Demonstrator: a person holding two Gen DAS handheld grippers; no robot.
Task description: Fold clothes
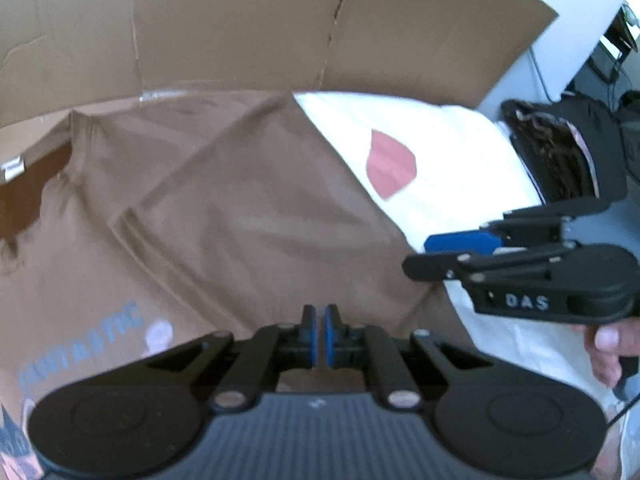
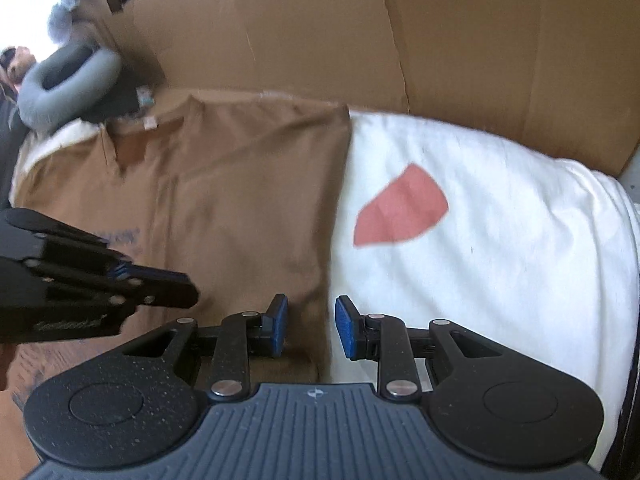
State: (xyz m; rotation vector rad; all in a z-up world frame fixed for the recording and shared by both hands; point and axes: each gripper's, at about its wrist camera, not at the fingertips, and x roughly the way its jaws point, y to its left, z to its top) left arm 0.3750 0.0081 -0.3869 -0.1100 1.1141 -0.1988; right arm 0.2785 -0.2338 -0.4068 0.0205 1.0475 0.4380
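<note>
Both wrist views close, angled down; share brown shirt (image 1: pixel 224 208).

Blur is smearing your brown shirt's (image 1: pixel 224 200) blue print (image 1: pixel 80 344) unreadable | frame edge is cutting its lower hem | your hand (image 1: pixel 608 344) is showing only fingertips at the edge

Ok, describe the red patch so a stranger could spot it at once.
Start at the cardboard wall at the back. Below it a white cover lies beside the brown T-shirt. The red patch sits on that cover, its only coloured mark, shield-shaped.
</note>
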